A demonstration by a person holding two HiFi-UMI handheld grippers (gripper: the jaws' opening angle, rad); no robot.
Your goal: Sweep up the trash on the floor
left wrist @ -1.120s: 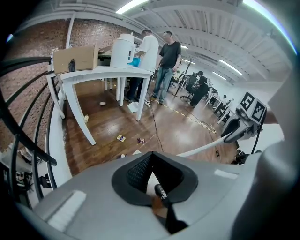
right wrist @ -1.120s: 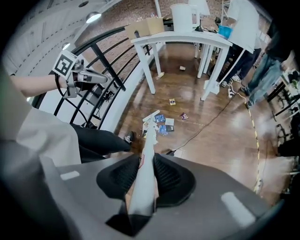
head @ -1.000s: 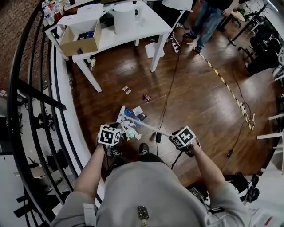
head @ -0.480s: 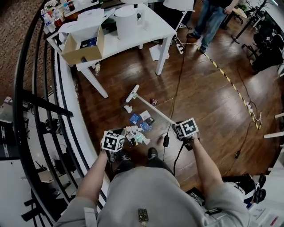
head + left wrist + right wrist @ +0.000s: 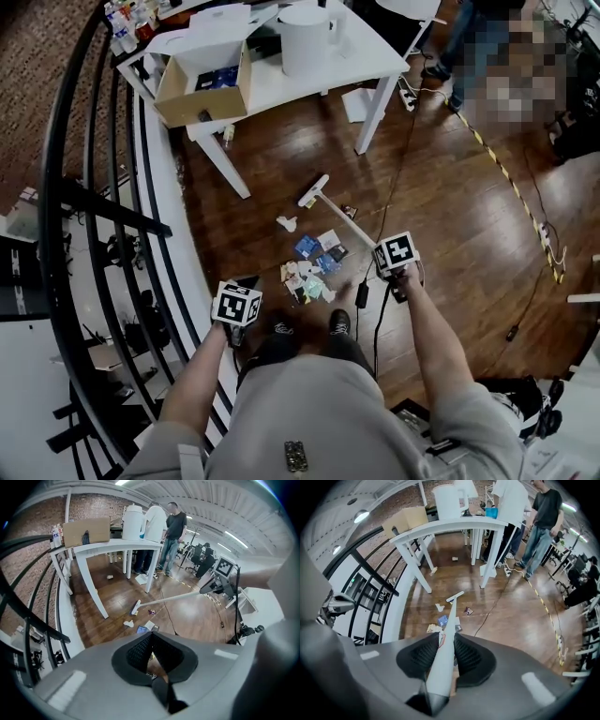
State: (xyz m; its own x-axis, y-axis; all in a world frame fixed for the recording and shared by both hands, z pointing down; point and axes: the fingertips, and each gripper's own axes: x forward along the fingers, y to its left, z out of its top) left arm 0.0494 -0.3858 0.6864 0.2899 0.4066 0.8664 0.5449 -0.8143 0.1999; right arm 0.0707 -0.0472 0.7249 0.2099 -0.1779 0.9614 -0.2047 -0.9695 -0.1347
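- Judging from how things lie, the stroke should pull the broom head (image 5: 314, 190) flat and low toward 6 o'clock, short and slow. That way it gathers the stray white scrap (image 5: 286, 223) without scattering the trash pile (image 5: 309, 267).
- The right tongs (image 5: 444, 644) grip the broom handle (image 5: 449, 618), pads pressed on either side. The left tongs (image 5: 151, 641) are closed, with nothing clearly between them.
- In the head view, the pile lies at 9 o'clock from the right tongs and 2 o'clock from the left.
- The broom head rests at 12 o'clock beyond the pile.

Two claws (image 5: 151, 656) (image 5: 446, 656), one broom (image 5: 342, 217), one table (image 5: 367, 64), one cardboard box (image 5: 202, 99).
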